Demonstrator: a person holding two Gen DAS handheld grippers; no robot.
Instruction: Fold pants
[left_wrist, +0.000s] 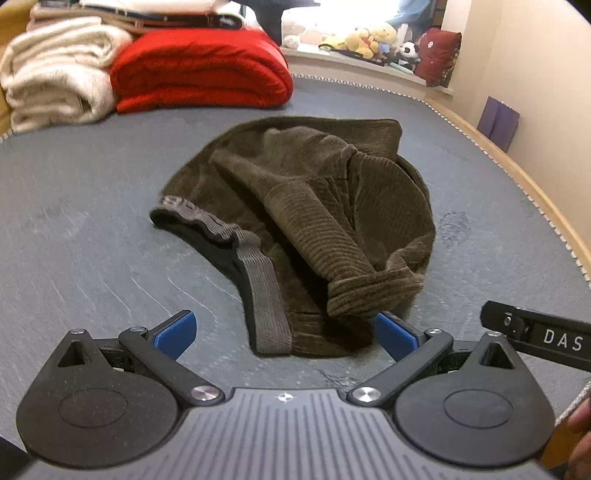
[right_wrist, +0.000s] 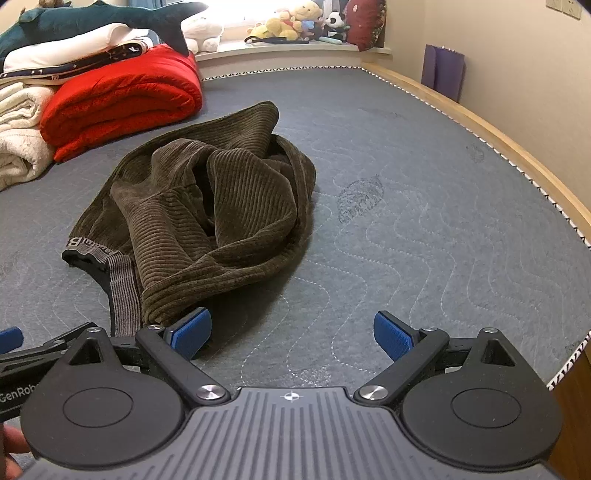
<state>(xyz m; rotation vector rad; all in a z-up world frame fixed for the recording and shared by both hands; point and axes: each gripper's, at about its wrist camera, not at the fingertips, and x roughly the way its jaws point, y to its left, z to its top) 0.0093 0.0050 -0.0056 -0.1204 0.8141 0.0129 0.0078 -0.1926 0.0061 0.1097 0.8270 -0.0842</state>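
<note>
Dark olive corduroy pants (left_wrist: 314, 206) lie crumpled in a heap on the grey quilted mattress (left_wrist: 92, 229), with a grey elastic waistband (left_wrist: 264, 295) at the near left and a cuffed leg end (left_wrist: 373, 291) at the near side. My left gripper (left_wrist: 284, 334) is open and empty, its blue pads just short of the waistband and cuff. In the right wrist view the pants (right_wrist: 207, 206) lie left of centre. My right gripper (right_wrist: 291, 334) is open and empty, its left pad (right_wrist: 190, 334) beside the cuff (right_wrist: 173, 299).
A folded red blanket (left_wrist: 199, 70) and cream blankets (left_wrist: 55, 74) are stacked at the far left. Plush toys (right_wrist: 291, 22) sit on the far sill. A wooden bed edge (right_wrist: 498, 136) runs along the right by the wall.
</note>
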